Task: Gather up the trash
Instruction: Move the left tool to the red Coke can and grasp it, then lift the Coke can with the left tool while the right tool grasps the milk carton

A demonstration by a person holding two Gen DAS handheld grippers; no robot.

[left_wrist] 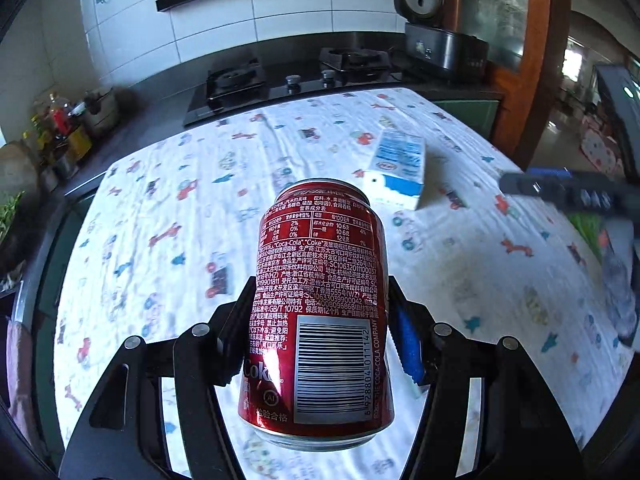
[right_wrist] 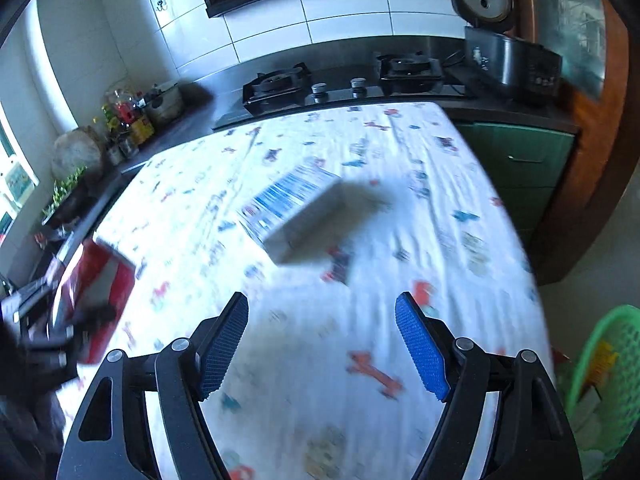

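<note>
1. Fingers of the left gripper [left_wrist: 320, 320] press on both sides of a red cola can [left_wrist: 320, 308], which hangs clear above the patterned tablecloth [left_wrist: 160, 208], its barcode and small print turned to the left wrist camera
2. Over on the other side, the right gripper [right_wrist: 322, 344] has its jaws spread wide with nothing between its blue pads [right_wrist: 422, 350]; it hangs over the same cloth, and its view is smeared by motion blur
3. Beyond the can, a blue-and-white carton [left_wrist: 398, 168] lies on its side on the cloth, well apart from the can; in the right wrist view the same carton [right_wrist: 292, 208] sits ahead of the open jaws, not touched by them
4. At the right edge of the right wrist view, beside the table and lower than its top, stands a green mesh basket [right_wrist: 600, 360] with some paper-like bits inside; what they are I cannot tell
5. Farther back, past the table's far edge, a gas hob [left_wrist: 296, 76] sits on a dark counter
6. To its right a rice cooker [left_wrist: 444, 48] stands with its lid raised
</note>
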